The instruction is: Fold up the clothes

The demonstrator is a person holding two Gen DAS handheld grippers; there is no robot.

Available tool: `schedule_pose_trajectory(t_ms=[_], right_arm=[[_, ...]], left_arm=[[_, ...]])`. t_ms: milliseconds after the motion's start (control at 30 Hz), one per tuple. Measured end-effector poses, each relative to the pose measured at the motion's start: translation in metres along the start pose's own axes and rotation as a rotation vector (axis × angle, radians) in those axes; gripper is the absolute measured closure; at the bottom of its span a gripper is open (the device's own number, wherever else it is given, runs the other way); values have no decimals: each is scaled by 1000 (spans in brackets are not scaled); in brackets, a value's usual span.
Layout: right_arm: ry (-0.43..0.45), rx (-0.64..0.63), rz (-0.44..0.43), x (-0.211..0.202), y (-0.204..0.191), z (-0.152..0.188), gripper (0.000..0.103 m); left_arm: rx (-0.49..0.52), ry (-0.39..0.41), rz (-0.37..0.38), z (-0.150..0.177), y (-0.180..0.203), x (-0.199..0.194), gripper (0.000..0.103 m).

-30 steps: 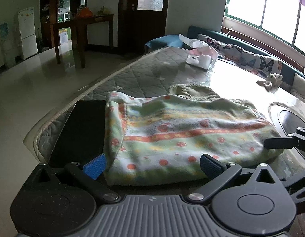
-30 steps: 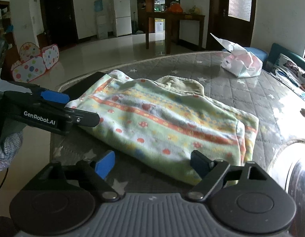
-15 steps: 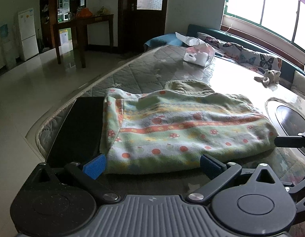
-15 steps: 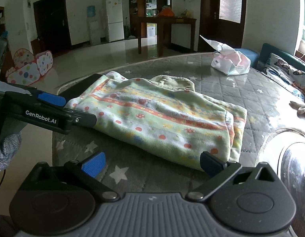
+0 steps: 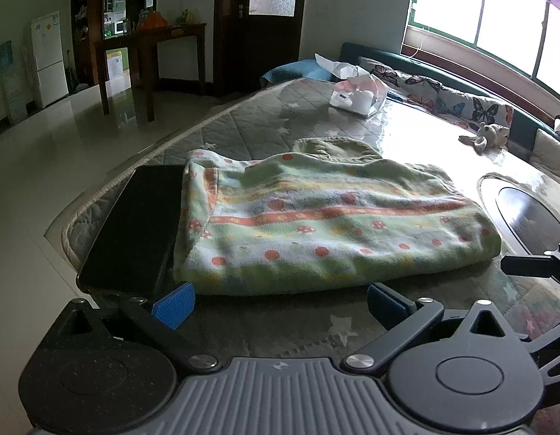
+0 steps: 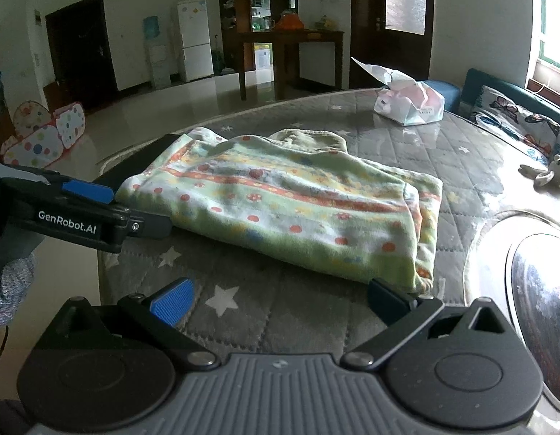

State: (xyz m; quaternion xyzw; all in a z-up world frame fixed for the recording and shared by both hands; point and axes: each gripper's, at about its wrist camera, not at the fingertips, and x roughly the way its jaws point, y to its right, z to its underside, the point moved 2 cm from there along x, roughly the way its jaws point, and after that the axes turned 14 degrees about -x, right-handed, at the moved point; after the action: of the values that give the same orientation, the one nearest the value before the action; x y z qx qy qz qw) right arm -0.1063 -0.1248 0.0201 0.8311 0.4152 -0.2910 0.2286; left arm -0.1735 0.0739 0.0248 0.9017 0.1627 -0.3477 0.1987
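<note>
Nearest the cameras, the left claw [image 5: 278,302] and the right claw [image 6: 280,299] each hover low over a grey star-quilted tabletop [image 6: 243,322], fingers spread wide and holding nothing. Just beyond them lies a green patterned garment [image 5: 327,224], doubled into a thick rectangular bundle, its stacked edges showing at the right end in the right wrist view. One end overlaps a flat black slab [image 5: 135,224]. The cloth looks soft, fleecy and light, likely to sag when lifted; a layered corner or edge seems the surest place to pinch. Farther back sit a crumpled white bag [image 5: 358,90] and a small plush toy [image 5: 488,136].
</note>
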Motion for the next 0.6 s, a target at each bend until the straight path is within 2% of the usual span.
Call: schedule_pose_trajectory(t_ms=[600], right_arm=[[15, 79, 57, -8, -8, 6, 0]], left_arm=[[-16, -9, -14, 9, -2, 0, 0]])
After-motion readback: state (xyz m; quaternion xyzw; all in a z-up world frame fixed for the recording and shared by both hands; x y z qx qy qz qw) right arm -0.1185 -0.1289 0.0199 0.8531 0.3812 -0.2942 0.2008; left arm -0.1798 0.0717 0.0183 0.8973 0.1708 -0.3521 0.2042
